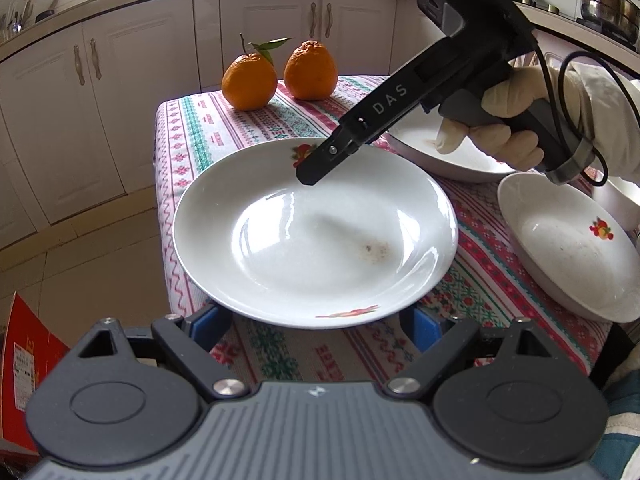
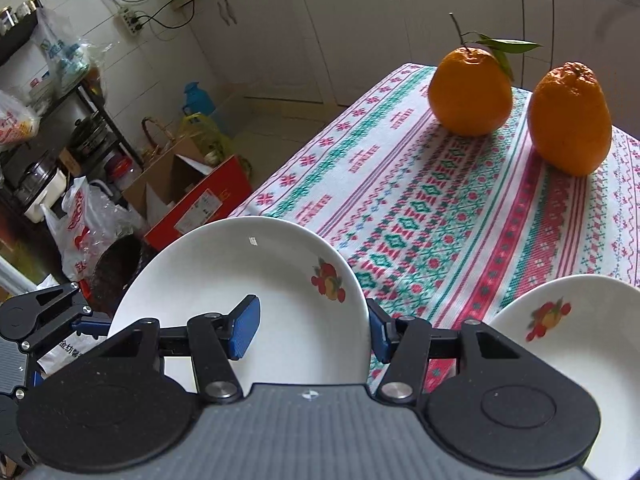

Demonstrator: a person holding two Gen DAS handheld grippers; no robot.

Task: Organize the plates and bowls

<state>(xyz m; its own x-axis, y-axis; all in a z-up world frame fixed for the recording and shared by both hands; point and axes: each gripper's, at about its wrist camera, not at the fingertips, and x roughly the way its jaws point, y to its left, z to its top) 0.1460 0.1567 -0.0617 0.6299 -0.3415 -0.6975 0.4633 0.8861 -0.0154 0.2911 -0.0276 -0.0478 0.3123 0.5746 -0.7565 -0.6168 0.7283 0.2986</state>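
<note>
Plate in hand: white deep plate (image 1: 316, 232) with a fruit print on its rim and a brownish smear inside, lying on the patterned tablecloth (image 1: 280, 128) at the near left of the table.
Right gripper (image 2: 312, 332): jaws apart and straddling that plate's far rim. One blue pad (image 2: 244, 328) sits over the inside and the other just outside the rim. It is not yet closed on it.
Left gripper (image 1: 318, 322): jaws wide apart at the plate's near edge, with a blue pad at either side, low beside the rim. It holds nothing.
Other dishes: a second fruit-print plate (image 1: 568, 248) lies to the right, near the first but apart from it. A third white plate (image 1: 452, 152) lies behind, partly hidden by the gloved right hand (image 1: 500, 120).
Stacking: none visible, as each dish lies on its own on the cloth.
Progress: seemingly at the start, with the first plate about to be gripped, and all gathering or stacking appears still to be done.
Bowls: none can be told apart from the plates here.
Surroundings: two oranges (image 1: 249, 82) stand at the far end of the table, with kitchen cabinets behind.
</note>
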